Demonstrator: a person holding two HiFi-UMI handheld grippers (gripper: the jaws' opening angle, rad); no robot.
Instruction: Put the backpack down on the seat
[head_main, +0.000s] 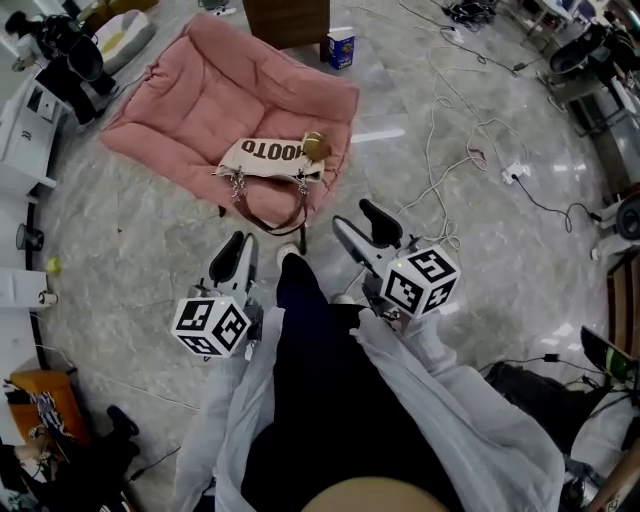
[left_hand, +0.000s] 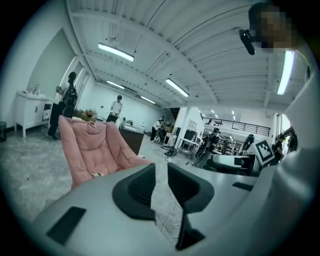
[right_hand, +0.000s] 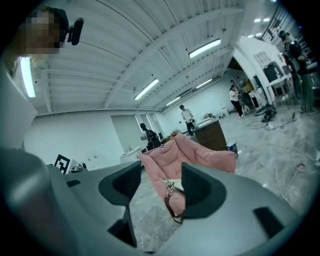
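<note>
Resting on the pink seat (head_main: 190, 95) ahead of both grippers, the backpack (head_main: 268, 155) lies flat, held by neither.
The left gripper (head_main: 238, 245) has its jaws nearly together, with a slim gap and nothing in it; the right gripper (head_main: 358, 220) stands wider apart, likewise empty; the bag sits well beyond both sets of tips, its brown strap (head_main: 270, 229) drooping over the cushion's near edge towards them; it looks like soft, light, floppy canvas, likely to sag if lifted by one corner; the strap, near its metal clasps (head_main: 238, 183), seems the surest hold should it need shifting.
</note>
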